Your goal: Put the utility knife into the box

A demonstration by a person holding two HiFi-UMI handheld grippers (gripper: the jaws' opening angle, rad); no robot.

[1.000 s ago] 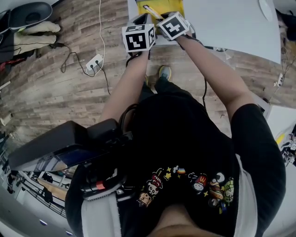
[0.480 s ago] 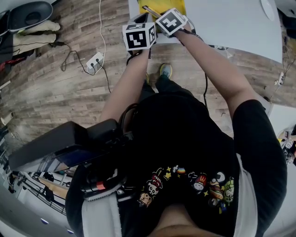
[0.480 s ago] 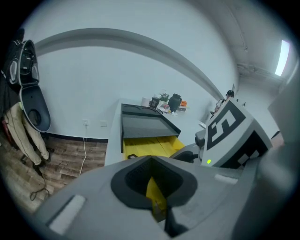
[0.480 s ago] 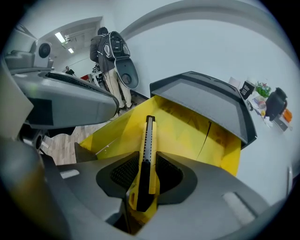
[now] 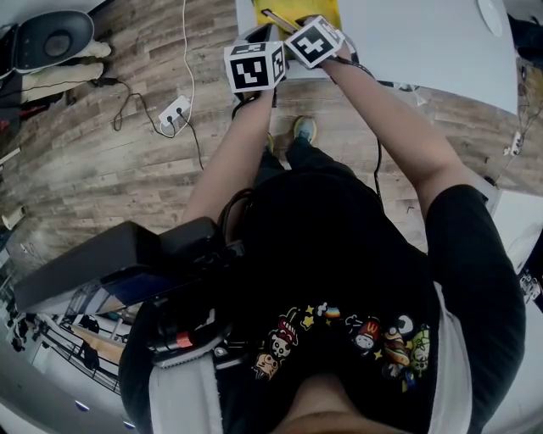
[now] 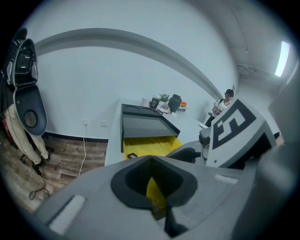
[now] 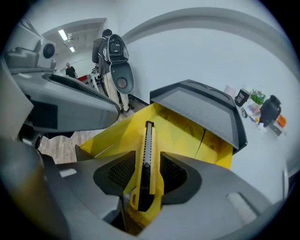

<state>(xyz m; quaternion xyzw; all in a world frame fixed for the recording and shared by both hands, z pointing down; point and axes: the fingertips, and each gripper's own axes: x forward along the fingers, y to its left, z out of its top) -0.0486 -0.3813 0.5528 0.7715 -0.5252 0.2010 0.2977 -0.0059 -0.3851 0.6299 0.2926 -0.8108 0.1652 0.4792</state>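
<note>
The yellow utility knife (image 7: 148,154) has its segmented blade extended and points away from me over the open yellow box (image 7: 187,131). My right gripper (image 7: 146,176) is shut on the knife's handle. In the head view the knife (image 5: 276,17) shows at the top edge above the box (image 5: 321,10), just beyond the right gripper (image 5: 314,42). The box has a dark grey lid (image 6: 143,124) standing open behind it. My left gripper (image 6: 152,187) sits beside the right one, its jaws closed on a thin yellow flap of the box (image 6: 157,194).
The box rests at the near edge of a white table (image 5: 424,42). Small items (image 6: 168,101) stand at the table's far end. A power strip (image 5: 174,113) and cables lie on the wood floor. A helmet and clothing (image 6: 23,93) hang at the left.
The right gripper with the knife has shifted slightly up and forward over the box. The left gripper has hardly moved.
</note>
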